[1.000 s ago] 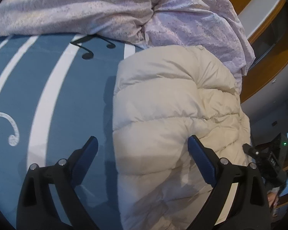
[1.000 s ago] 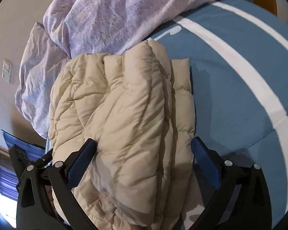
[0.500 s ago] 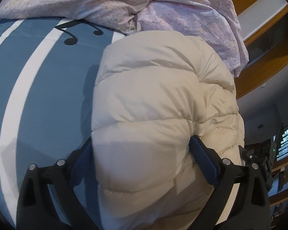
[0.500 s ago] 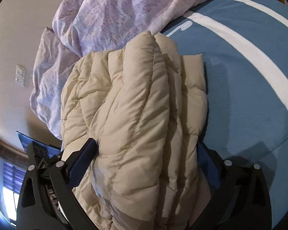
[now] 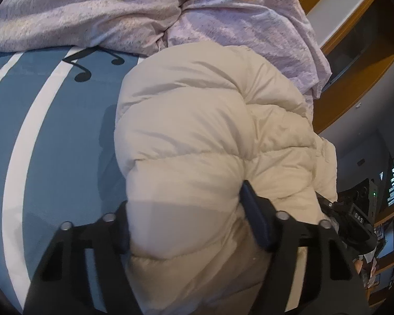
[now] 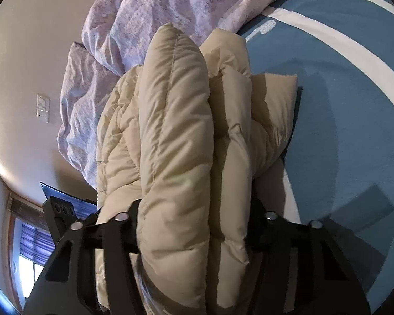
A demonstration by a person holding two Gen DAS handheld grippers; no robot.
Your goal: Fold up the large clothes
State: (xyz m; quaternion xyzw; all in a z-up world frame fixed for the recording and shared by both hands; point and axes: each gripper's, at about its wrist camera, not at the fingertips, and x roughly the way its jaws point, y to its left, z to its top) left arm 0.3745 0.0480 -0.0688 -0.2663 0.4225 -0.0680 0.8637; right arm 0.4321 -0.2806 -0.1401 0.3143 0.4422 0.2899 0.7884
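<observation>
Both hand-held grippers are buried in the same bundle: the left hand-held gripper (image 5: pixel 186 225) has its two dark blue fingers (image 5: pixel 254 218) pressed into either side of a thick roll of the cream puffer jacket (image 5: pixel 197 136), and the right hand-held gripper (image 6: pixel 197 231) is doing the same from the other end, its jaws squeezing a stack of quilted layers that stand up between them like pages. Neither pair of jaws is anywhere near touching; they sit about half spread, held apart by the padding they pinch. From where I stand the jacket looks already folded into a fat packet, and I'd guess gripping it at two ends is what stops the slippery down from springing open while it is carried or set straight. It lies on the bed, on the blue sheet (image 5: pixel 65 144) with white stripes and music notes, its far edge just beside the crumpled lilac duvet (image 5: pixel 118 13), maybe touching it. One flap (image 6: pixel 275 92) of the jacket pokes out loose to the side in the right wrist view, which seems the likeliest bit to slip free.
</observation>
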